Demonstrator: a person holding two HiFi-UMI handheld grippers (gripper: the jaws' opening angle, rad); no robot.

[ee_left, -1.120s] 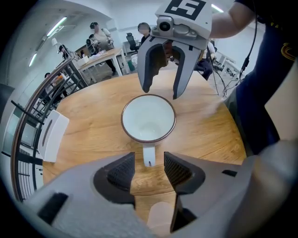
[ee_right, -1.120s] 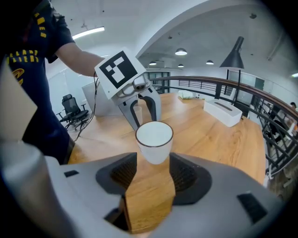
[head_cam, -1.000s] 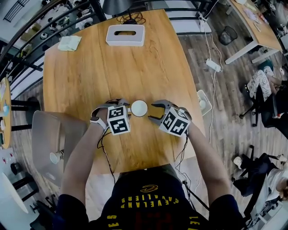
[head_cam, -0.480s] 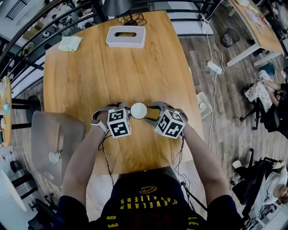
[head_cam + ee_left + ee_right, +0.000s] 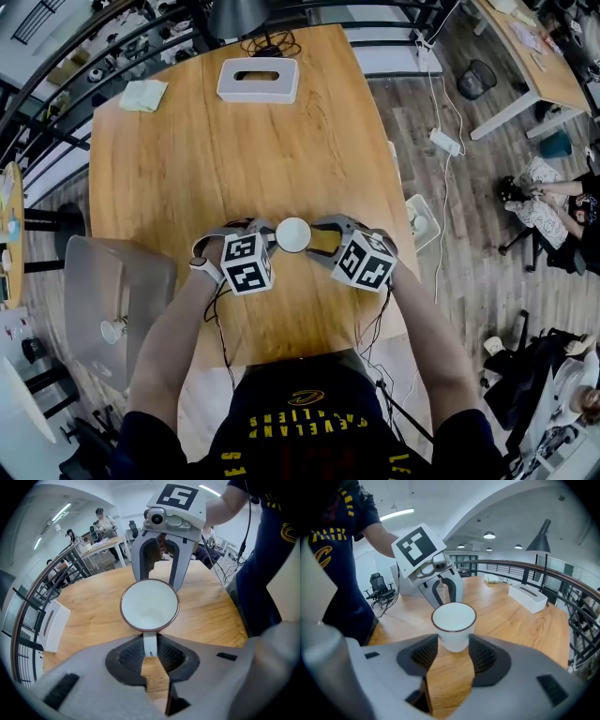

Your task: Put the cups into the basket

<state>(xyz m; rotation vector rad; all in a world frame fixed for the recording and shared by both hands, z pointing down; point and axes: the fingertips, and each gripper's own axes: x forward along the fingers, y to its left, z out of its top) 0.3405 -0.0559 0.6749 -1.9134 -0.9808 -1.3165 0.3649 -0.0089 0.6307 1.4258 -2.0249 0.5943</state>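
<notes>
My left gripper (image 5: 150, 645) had its jaws nearly together. They had just been closing, and their pads pinched the thin white handle (image 5: 149, 641) of the cup (image 5: 149, 605). My right gripper (image 5: 453, 645) met the same cup from the opposite side with its jaws set wide, and its ribbed pads lay against the lower sides of the cup's body. The cup was white with a dark rim, upright, its mouth turned up and its inside plain white. My two grippers faced each other across it, one to either side. All of this was at the near part of the wooden table (image 5: 234, 159), close in front of my body. The white basket (image 5: 258, 79) sat well apart from the cup at the table's far end. A pale green cloth (image 5: 143, 93) lay near the far left corner, and a black lamp (image 5: 239, 13) stood beyond the basket. A translucent chair (image 5: 117, 300) stood just beside the table on my left.
</notes>
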